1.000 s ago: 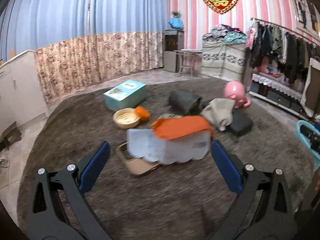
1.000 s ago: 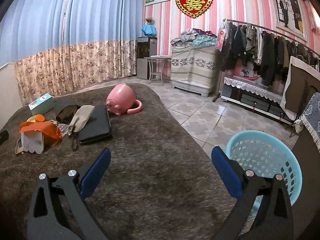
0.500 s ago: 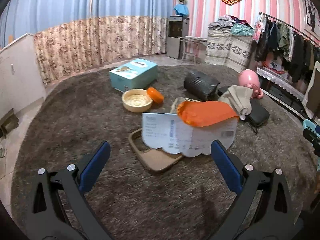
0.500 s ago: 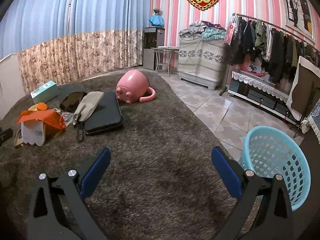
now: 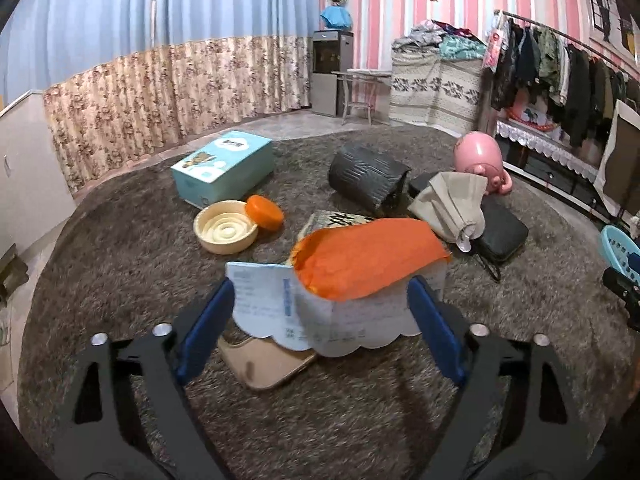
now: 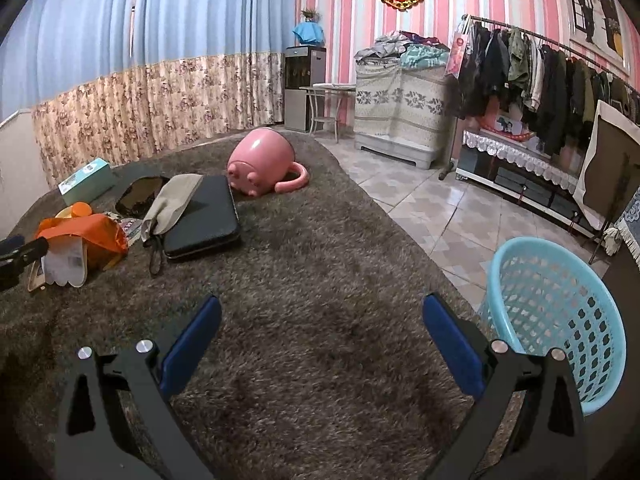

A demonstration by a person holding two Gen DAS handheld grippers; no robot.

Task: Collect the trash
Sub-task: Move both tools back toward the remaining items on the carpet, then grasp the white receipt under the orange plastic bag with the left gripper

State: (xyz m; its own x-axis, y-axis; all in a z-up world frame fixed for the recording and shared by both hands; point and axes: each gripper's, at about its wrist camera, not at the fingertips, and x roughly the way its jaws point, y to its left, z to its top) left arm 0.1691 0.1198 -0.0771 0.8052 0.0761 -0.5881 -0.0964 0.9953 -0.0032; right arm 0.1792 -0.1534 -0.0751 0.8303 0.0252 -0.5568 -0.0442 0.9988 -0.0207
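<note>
A white printed paper packet (image 5: 320,316) with an orange paper (image 5: 368,256) draped over its top stands on the brown carpet. My left gripper (image 5: 320,324) is open, its blue pads on either side of the packet, close to its edges. The same packet (image 6: 66,262) and orange paper (image 6: 86,234) show at the far left of the right wrist view, with the left gripper's tip beside them. My right gripper (image 6: 322,340) is open and empty above bare carpet. A light blue plastic basket (image 6: 560,308) stands on the tiled floor just right of it.
On the carpet lie a tan phone case (image 5: 264,364), a cream dish (image 5: 226,232), an orange lid (image 5: 264,212), a teal box (image 5: 224,166), a dark roll (image 5: 368,182), a beige cloth (image 5: 452,204) on a black case (image 6: 202,216), and a tipped pink mug (image 6: 264,164). A clothes rack (image 6: 540,72) lines the right wall.
My left gripper has moved forward and down until its pads flank the white packet. My right gripper has shifted slightly; the basket now looks nearer.
</note>
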